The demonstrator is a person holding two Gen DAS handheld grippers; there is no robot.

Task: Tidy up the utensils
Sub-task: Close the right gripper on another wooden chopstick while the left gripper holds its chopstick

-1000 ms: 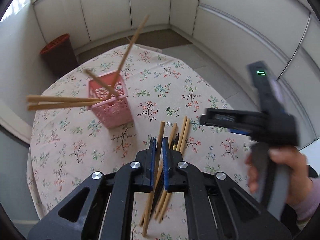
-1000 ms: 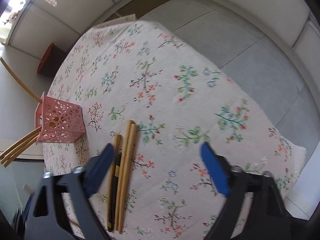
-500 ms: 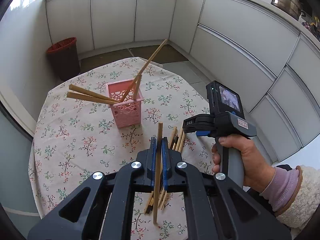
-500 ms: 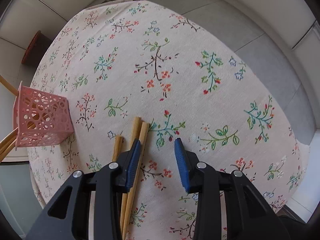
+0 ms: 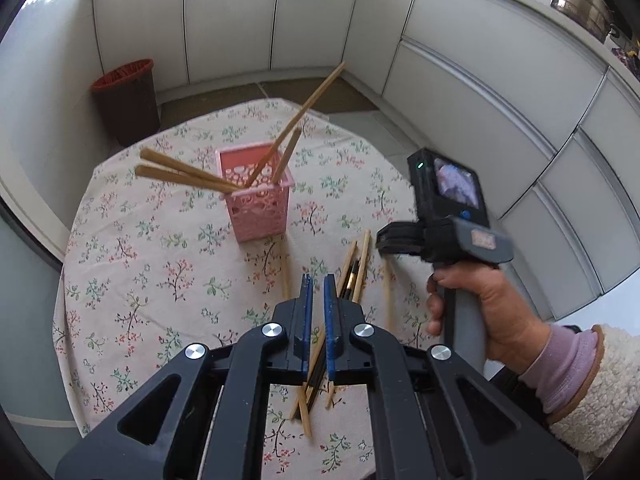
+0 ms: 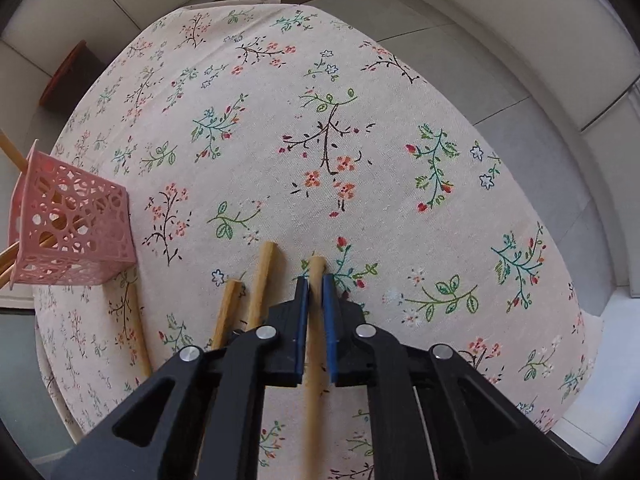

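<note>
The chopstick (image 6: 316, 280) you are pinching lies on the tablecloth (image 6: 360, 80) at the right edge of the loose pile (image 5: 352, 276), its long axis running straight along your right gripper (image 6: 316, 292), blunt end pointing away from you toward the far side of the table, the rest passing back under the jaws. The right jaws are pressed in on it near that far end, so most of its length hangs behind the grip; I judge it may swing or slip downward when you lift, and the tail could drag the neighbouring sticks. Two more sticks lie just beside it on the left, roughly parallel, and a fourth lies nearer the pink basket (image 6: 72, 224). The basket stands well to the left and holds several sticks leaning out at steep angles; a low or sideways entry could knock them or tip the light basket. Your left gripper (image 5: 316, 292) hovers above the pile with its jaws nearly together and nothing between them. Turn the stick toward upright before lowering it.
</note>
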